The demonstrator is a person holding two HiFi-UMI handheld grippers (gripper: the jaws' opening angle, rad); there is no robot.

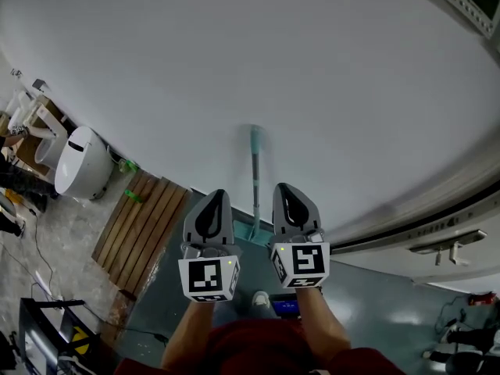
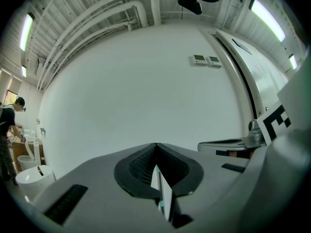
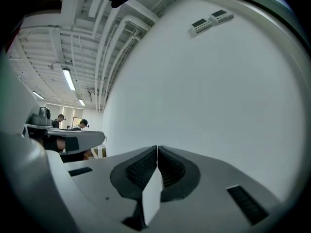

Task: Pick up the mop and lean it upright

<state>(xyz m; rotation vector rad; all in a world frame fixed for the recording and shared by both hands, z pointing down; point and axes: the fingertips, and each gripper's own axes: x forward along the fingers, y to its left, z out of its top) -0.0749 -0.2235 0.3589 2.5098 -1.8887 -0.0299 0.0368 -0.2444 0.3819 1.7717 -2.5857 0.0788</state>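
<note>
The mop (image 1: 255,170) has a teal handle and stands upright against the white wall (image 1: 258,69), with its teal head (image 1: 251,231) on the floor. My two grippers are held side by side in front of it, and the handle shows in the gap between them, apart from both. The left gripper (image 1: 215,196) is shut, its ribbed black pads meeting at the tips (image 2: 155,147) with nothing gripped. The right gripper (image 1: 283,187) is also shut and empty, pads pressed together (image 3: 157,149). Both point level at the wall.
A wooden pallet (image 1: 141,229) lies on the floor to the left, with a white bin-like unit (image 1: 82,162) beyond it. A door rail and handle (image 1: 437,244) run along the right. People stand far off to the left (image 3: 80,124).
</note>
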